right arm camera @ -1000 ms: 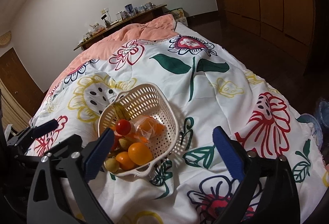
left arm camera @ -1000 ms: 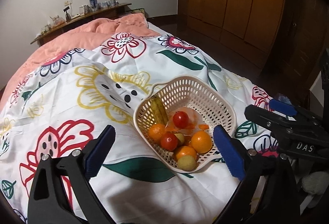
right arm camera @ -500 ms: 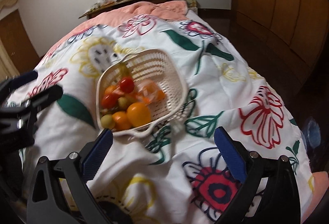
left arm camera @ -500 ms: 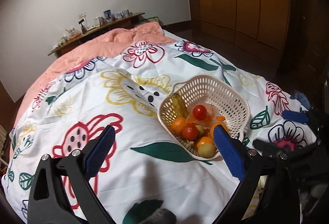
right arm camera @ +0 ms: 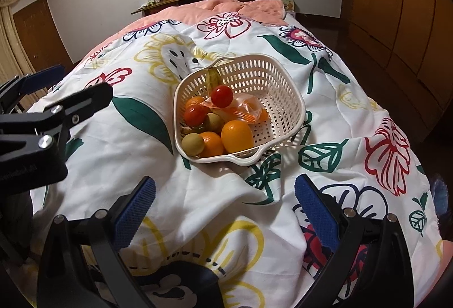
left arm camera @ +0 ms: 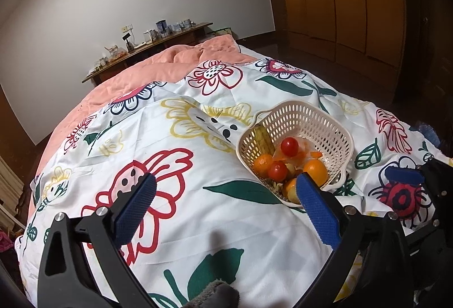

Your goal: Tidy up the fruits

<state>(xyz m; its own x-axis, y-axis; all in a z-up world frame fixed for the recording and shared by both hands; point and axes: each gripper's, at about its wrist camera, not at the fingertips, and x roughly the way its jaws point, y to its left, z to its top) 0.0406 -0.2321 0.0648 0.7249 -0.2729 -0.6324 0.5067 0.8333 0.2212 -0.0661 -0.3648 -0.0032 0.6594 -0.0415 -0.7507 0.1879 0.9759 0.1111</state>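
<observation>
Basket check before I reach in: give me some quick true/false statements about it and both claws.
1. The basket sits on the quilt. True.
2. The left claw grips an orange. False: it is open and holds nothing.
3. A tomato lies on top of the pile. True.
4. The basket is tipped over, with fruit spilled. False: it is upright and the fruit is inside.
5. The right claw is open. True.

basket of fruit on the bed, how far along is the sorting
Nothing looks sorted yet: all the fruit sits mixed in the basket, and the quilt around it holds none. Nothing is in hand; the left gripper and right gripper are open and empty. Everything remains.
</observation>
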